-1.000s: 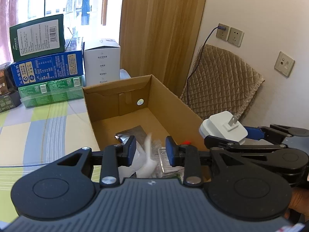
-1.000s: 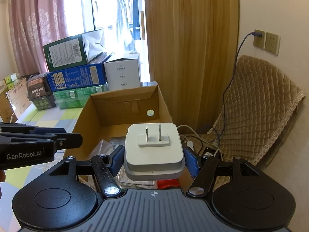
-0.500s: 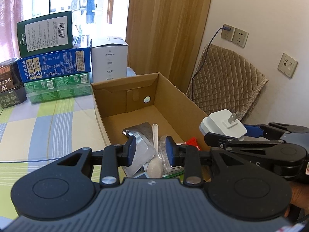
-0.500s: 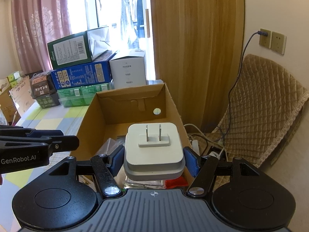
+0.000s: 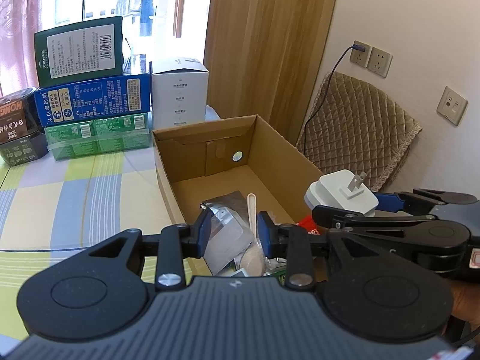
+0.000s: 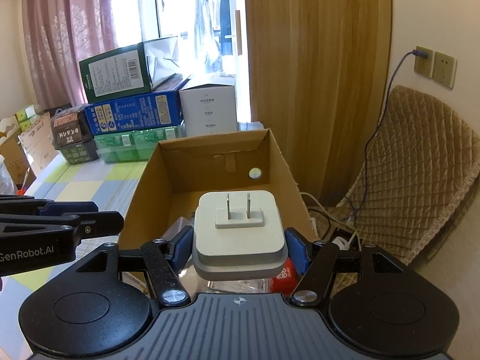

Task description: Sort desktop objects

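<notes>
An open cardboard box [image 5: 204, 124] stands on the checked tablecloth; a white plastic spoon [image 5: 251, 210], a silver foil packet [image 5: 228, 210] and a red packet [image 5: 309, 225] lie inside it. My left gripper [image 5: 231, 234] hovers over the box's near end, jaws drawn close together with nothing between the pads. The spoon shows through the gap but rests on the packets below. My right gripper [image 6: 238, 249] is shut on a white plug-in charger [image 6: 238, 234], prongs facing away, held over the cardboard box [image 6: 216, 139]. From the left wrist the charger [image 5: 345, 193] sits at the right.
Stacked green and blue cartons [image 5: 90, 102] and a white carton [image 5: 180, 96] stand behind the box. A quilted brown chair [image 6: 414, 174] is at the right beside wall sockets [image 6: 435, 66] with a cable plugged in. Checked tablecloth [image 5: 75, 186] stretches left of the box.
A second ago the white spoon was a blur between my left jaws; now it lies still in the box. The charger has stayed in the right gripper.
</notes>
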The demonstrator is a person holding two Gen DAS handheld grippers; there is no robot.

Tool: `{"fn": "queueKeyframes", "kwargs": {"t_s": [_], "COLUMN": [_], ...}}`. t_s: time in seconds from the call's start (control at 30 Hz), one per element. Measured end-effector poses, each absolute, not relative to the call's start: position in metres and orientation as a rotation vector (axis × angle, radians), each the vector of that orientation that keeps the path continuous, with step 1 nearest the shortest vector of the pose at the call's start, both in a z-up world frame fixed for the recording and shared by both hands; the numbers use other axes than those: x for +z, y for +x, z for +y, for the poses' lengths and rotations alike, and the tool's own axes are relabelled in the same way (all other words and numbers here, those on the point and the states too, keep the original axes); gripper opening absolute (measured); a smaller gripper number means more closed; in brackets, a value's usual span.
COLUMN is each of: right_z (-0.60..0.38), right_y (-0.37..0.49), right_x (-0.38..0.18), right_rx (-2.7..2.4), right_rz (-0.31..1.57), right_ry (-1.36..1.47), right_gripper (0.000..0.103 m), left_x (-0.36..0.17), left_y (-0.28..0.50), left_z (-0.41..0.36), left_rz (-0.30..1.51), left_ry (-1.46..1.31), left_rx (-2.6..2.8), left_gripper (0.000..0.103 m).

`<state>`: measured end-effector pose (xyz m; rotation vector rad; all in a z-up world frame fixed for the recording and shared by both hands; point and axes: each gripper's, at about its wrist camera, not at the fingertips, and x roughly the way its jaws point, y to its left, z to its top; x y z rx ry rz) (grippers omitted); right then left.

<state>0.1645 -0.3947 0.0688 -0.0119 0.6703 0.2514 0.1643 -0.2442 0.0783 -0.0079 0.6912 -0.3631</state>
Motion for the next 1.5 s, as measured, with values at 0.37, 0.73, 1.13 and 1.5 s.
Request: {"fn": "queueKeyframes", "kwargs": {"t_s": [0.37, 0.73, 1.13, 1.5], "right_z": [-0.386, -0.387, -0.393, -0.394], "right_y": [0.169, 0.165, 0.143, 0.11], "right_x": [0.067, 0.068, 0.079, 0.095], "right_rx": [0.278, 0.27, 0.257, 0.25], "right_rz": [0.674, 0.673, 0.676, 0.663], "right_ry": [-0.012, 0.0, 0.006, 0.01], "right_gripper": [0.062, 0.072, 0.076, 0.092], "left_x": [0.078, 0.078, 0.088, 0.102], "left_y": [0.167, 0.165, 0.147, 0.117], "left_z": [-0.235, -0.226, -0.227, -0.222], "left_rz": [0.69, 0.692, 0.679, 0.655], "left_ry": [-0.017, -0.022, 0.0, 0.017], "left_rx": [-0.349, -0.337, -0.333, -0.325], "left_gripper": [0.032, 0.037, 0.057, 0.085]}}
